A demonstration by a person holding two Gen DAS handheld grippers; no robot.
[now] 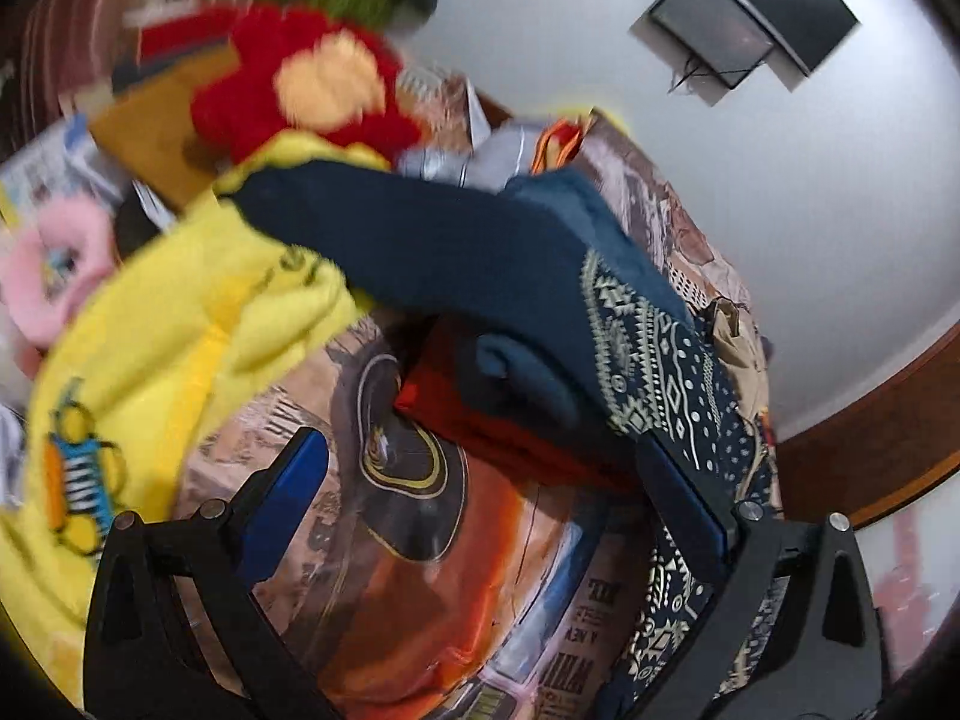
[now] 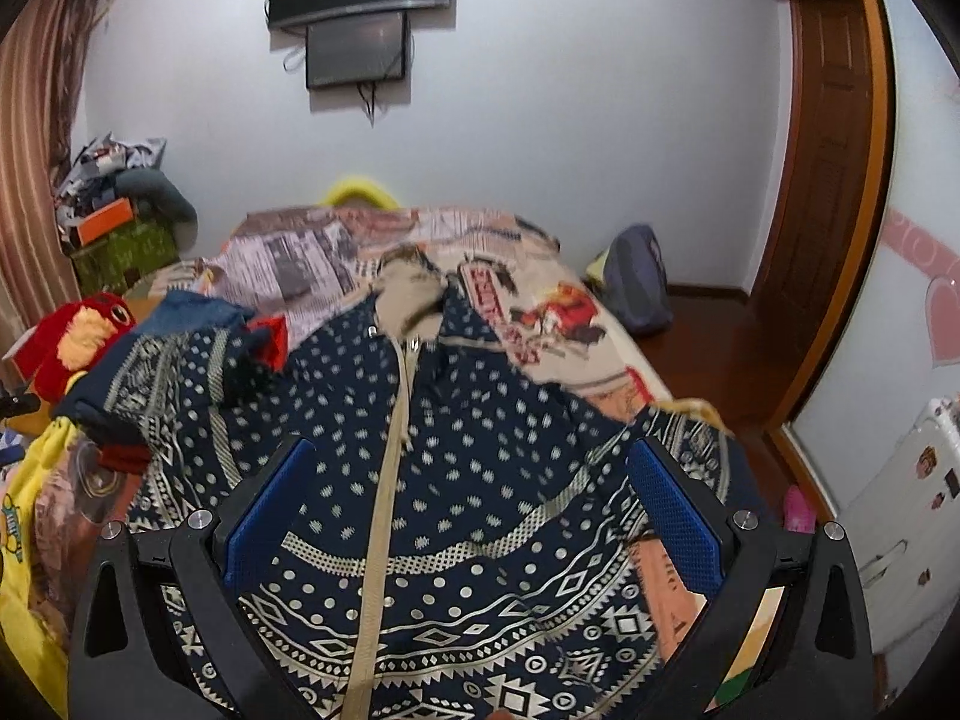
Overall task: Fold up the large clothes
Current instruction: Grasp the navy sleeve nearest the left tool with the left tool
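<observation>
A large navy garment with a cream geometric pattern [image 2: 480, 510] lies spread on the bed, its cream zip strip [image 2: 384, 516] running down the middle and a beige hood [image 2: 414, 288] at the far end. My right gripper [image 2: 474, 504] is open just above it, holding nothing. In the left wrist view one sleeve [image 1: 648, 360] of the garment lies folded over, with a plain navy and red cloth pile [image 1: 498, 408] beside it. My left gripper [image 1: 480, 498] is open and empty over the printed bedsheet [image 1: 432, 570].
A yellow garment [image 1: 156, 348] lies at the left, with a red plush toy [image 1: 312, 84] and a pink plush [image 1: 48, 282] behind it. Boxes [image 2: 120, 240] stand by the curtain. A grey bag [image 2: 636, 282] sits on the floor, and a wooden door [image 2: 828, 150] is at right.
</observation>
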